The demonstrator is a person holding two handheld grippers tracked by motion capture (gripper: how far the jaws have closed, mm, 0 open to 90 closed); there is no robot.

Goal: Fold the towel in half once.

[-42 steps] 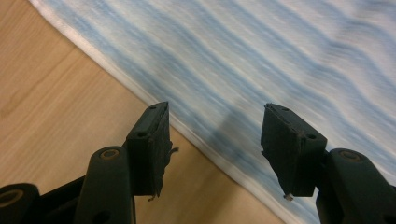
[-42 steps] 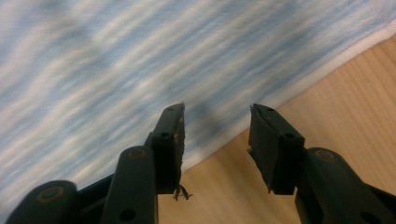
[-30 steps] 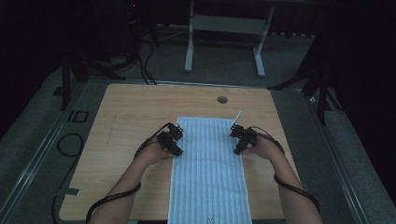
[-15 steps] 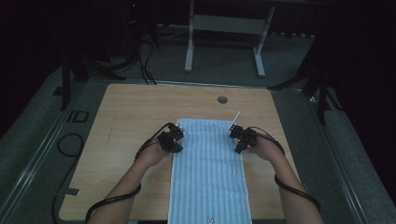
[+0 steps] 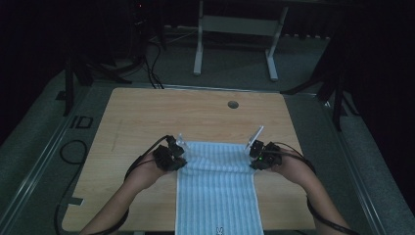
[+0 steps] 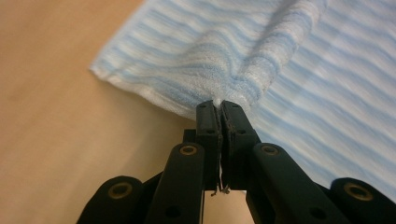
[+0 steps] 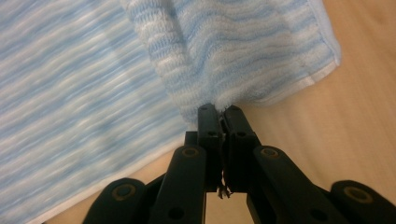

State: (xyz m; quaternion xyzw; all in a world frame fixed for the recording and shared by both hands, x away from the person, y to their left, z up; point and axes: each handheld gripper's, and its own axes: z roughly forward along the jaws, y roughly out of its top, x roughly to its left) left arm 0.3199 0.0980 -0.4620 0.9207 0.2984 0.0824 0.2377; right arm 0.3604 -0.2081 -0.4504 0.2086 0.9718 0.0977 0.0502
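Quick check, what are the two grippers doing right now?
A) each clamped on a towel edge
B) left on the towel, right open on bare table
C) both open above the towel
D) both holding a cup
A: the left gripper and the right gripper each have their jaws shut on a pinch of the striped towel, whose edge is bunched up off the table.

Far half of table (image 5: pixel 147 107) bare wood, I can pass either gripper there freely. Sole feature there a round grommet hole (image 5: pixel 233 104), flush w/ top, no block. Left and right strips beside towel (image 5: pixel 215 191) also open wood. Towel covers near-centre, far end lifted into a fold across the middle lane. Beyond far edge: white stand legs (image 5: pixel 235 44), cables (image 5: pixel 147 63) on floor, well apart from tabletop.
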